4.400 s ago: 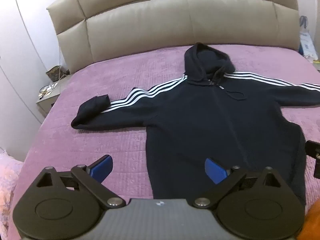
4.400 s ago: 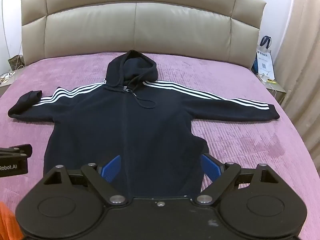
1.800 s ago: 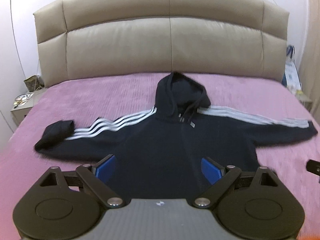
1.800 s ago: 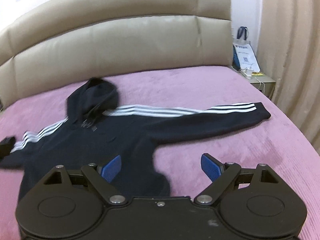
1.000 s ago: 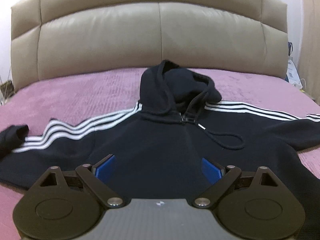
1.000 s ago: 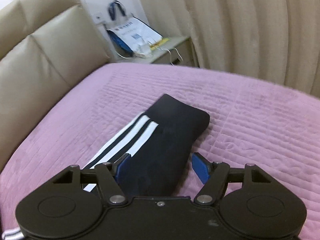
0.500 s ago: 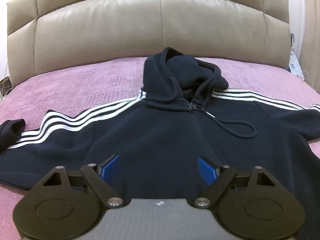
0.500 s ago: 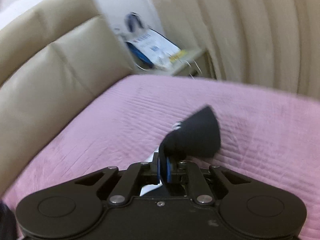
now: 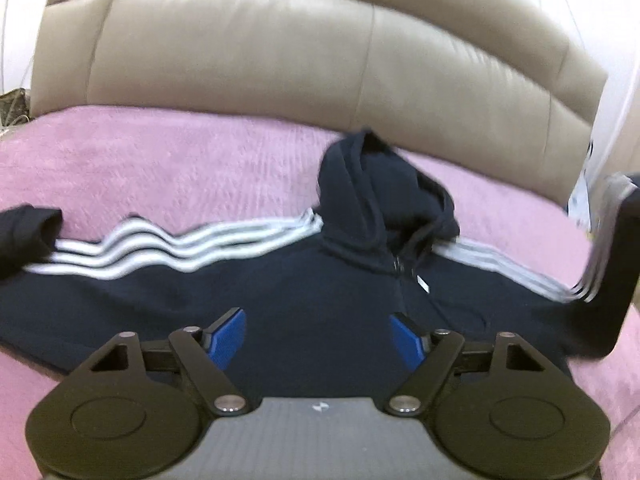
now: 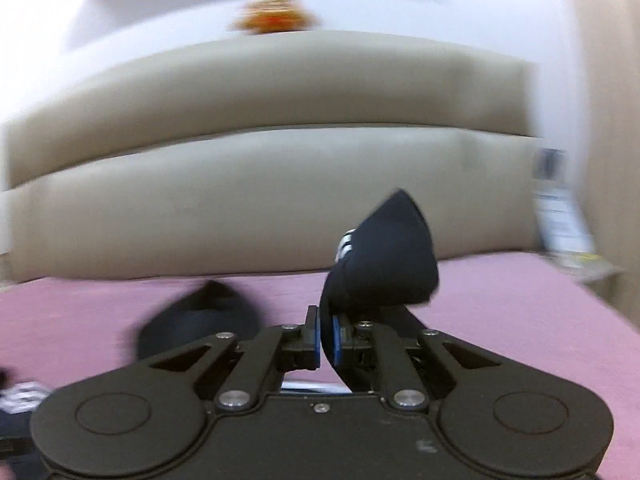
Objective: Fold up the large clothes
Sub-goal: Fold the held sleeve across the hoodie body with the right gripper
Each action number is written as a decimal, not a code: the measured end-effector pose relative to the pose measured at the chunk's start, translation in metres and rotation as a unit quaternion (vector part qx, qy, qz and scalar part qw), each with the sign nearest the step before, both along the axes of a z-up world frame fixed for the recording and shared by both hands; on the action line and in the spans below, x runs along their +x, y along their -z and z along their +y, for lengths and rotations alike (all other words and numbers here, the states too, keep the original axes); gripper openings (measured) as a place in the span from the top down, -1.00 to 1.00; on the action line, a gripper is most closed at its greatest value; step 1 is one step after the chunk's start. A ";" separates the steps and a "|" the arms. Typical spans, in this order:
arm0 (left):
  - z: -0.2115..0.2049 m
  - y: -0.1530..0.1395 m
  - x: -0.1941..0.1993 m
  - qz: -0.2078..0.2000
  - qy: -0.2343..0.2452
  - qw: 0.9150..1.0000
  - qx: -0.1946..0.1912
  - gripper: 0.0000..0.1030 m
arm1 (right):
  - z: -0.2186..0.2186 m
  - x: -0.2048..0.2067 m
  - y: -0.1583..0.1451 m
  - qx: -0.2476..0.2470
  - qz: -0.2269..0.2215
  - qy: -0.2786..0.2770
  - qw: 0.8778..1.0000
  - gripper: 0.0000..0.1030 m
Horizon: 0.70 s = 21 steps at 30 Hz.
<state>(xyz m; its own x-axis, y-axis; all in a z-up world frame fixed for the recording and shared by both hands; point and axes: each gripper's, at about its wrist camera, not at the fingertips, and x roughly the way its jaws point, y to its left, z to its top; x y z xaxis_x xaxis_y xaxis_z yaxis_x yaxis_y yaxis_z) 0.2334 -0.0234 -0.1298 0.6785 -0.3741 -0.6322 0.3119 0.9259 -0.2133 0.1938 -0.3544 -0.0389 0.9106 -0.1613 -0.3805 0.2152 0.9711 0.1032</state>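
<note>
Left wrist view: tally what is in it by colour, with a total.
Black: 1, the hoodie
Pink: 1, the bedspread
Beige: 1, the headboard
Blue-padded: 1, the left claw, open
Total: 4

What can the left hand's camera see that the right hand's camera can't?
Only the left wrist view shows the dark navy hoodie's striped left sleeve, its zipper front, and the open left gripper over its chest. Only the right wrist view shows the right gripper shut on the black sleeve cuff, plus a blurry orange thing above the headboard. Both show the hood, the beige padded headboard and the pink quilted bedspread.
</note>
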 end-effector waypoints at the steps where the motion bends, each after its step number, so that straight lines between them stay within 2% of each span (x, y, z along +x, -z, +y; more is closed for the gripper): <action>1: 0.005 -0.005 0.001 -0.007 0.002 1.000 -0.003 -0.52 | 0.023 0.009 0.004 0.010 0.005 -0.025 1.000 0.82; 5: 0.019 -0.012 0.006 -0.015 -0.003 1.000 -0.020 -0.52 | 0.113 0.047 0.038 0.050 0.024 -0.108 0.993 0.81; 7: 0.028 -0.012 0.011 -0.014 -0.015 0.999 -0.027 -0.52 | 0.149 0.065 0.066 0.079 0.043 -0.138 0.986 0.79; 8: 0.032 -0.011 0.014 -0.014 -0.024 0.999 -0.027 -0.52 | 0.165 0.074 0.082 0.079 0.061 -0.147 0.984 0.62; 10: 0.043 -0.005 0.023 -0.009 -0.049 0.998 -0.025 -0.53 | 0.179 0.096 0.109 0.068 0.127 -0.166 0.975 0.59; 11: 0.046 0.000 0.029 -0.004 -0.059 0.998 -0.026 -0.47 | 0.180 0.100 0.122 0.073 0.163 -0.182 0.967 0.59; 13: 0.055 0.012 0.040 0.015 -0.086 0.996 -0.016 -0.43 | 0.166 0.090 0.128 0.094 0.179 -0.198 0.959 0.47; 14: 0.061 0.019 0.045 0.026 -0.090 0.995 -0.023 -0.45 | 0.151 0.082 0.123 0.096 0.177 -0.193 0.960 0.12; 15: 0.066 0.025 0.049 0.036 -0.092 0.994 -0.035 -0.47 | 0.135 0.072 0.118 0.090 0.169 -0.182 0.964 -0.36; 16: 0.071 0.031 0.053 0.049 -0.095 0.993 -0.052 -0.47 | 0.119 0.060 0.111 0.084 0.154 -0.166 0.970 -0.51; 19: 0.077 0.041 0.065 0.075 -0.093 0.988 -0.093 -0.49 | 0.080 0.026 0.096 0.066 0.134 -0.115 0.982 -0.50; 21: 0.080 0.044 0.066 0.082 -0.089 0.988 -0.099 -0.53 | 0.059 0.013 0.097 0.055 0.137 -0.075 0.986 -0.51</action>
